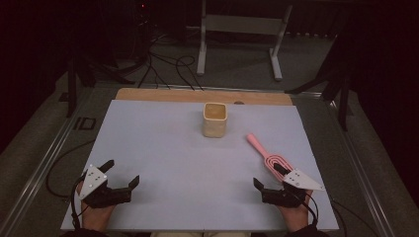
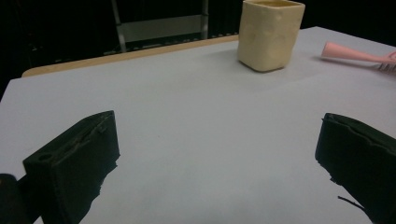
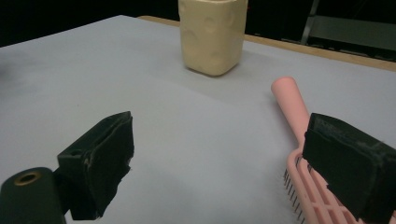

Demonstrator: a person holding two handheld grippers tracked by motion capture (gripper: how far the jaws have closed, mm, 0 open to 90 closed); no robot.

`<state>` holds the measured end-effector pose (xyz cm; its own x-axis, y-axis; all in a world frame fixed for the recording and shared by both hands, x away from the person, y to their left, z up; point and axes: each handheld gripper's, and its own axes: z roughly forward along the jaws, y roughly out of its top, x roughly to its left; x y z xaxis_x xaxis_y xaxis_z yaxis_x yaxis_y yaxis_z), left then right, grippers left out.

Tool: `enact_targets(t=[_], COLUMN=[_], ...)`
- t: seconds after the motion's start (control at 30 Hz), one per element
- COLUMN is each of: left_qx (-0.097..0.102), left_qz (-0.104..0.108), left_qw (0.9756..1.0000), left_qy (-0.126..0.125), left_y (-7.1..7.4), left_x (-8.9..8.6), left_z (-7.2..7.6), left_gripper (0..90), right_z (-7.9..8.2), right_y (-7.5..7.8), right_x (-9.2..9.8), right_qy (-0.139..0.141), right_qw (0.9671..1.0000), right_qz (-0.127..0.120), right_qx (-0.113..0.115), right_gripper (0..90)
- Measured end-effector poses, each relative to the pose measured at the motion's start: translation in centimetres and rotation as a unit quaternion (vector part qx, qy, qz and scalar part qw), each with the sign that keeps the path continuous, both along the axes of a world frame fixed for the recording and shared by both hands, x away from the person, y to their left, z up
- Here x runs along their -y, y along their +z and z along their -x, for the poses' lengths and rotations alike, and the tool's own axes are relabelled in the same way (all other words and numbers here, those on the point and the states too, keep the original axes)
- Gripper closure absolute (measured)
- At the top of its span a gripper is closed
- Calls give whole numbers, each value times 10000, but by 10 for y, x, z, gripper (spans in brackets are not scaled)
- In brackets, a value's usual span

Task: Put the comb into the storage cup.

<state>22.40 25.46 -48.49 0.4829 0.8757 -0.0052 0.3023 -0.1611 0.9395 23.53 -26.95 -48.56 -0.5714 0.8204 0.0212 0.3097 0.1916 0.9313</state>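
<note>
The pink hairbrush [image 1: 267, 154] is lying flat near the right edge of the desk [image 1: 163, 148], with its handle pointing toward the far edge and its bristle head toward me. In the right gripper view I am seeing its bristles [image 3: 299, 196] sticking up, with one black jaw sitting right over the head.

I am holding the right gripper [image 1: 271, 183] at the near right corner, jaws wide apart and holding nothing. I think the step is picking up the brush. To do it well, I am planning to slide forward along the brush and close on the smooth handle, not the bristly head, because the bristles would let it slip. I should come down flat so both jaws meet the handle's sides.

The yellow cup [image 1: 215, 119] is standing upright near the middle of the far edge, well apart from the brush. It looks like the place for it.

My left gripper [image 1: 120, 174] is waiting at the near left corner, also wide apart and holding nothing.
</note>
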Motion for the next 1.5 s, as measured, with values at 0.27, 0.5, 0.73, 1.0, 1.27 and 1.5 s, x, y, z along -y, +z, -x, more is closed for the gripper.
enact_targets(t=[0.27, 0.5, 0.73, 1.0, 1.27, 1.5], left_qx=[21, 32, 34, 38, 36, 36], left_qz=[9, 1, -3, -3, 0, -2], left_qw=[10000, 10000, 10000, 10000, 10000, 10000], left_qy=[79, 89, 85, 88, 91, 91], left_y=[-2, -2, -2, -2, -2, -2], left_x=[-1, -1, 0, -1, -1, -1], left_z=[-1, -2, -2, -2, -2, -2], left_gripper=[4, 6, 7, 8, 9, 10], right_z=[-4, -6, -9, -10, -9, -10], right_y=[-2, 0, 1, 0, 1, 0], right_x=[0, -1, -4, -4, -3, -2], right_qy=[-33, -29, 17, -39, 18, -36], right_qw=[10000, 9999, 9996, 9986, 9986, 9979], right_qz=[23, 82, 157, 350, 401, 519], right_qx=[-48, -124, -245, -392, -334, -375], right_gripper=[89, 89, 90, 197, 448, 583])
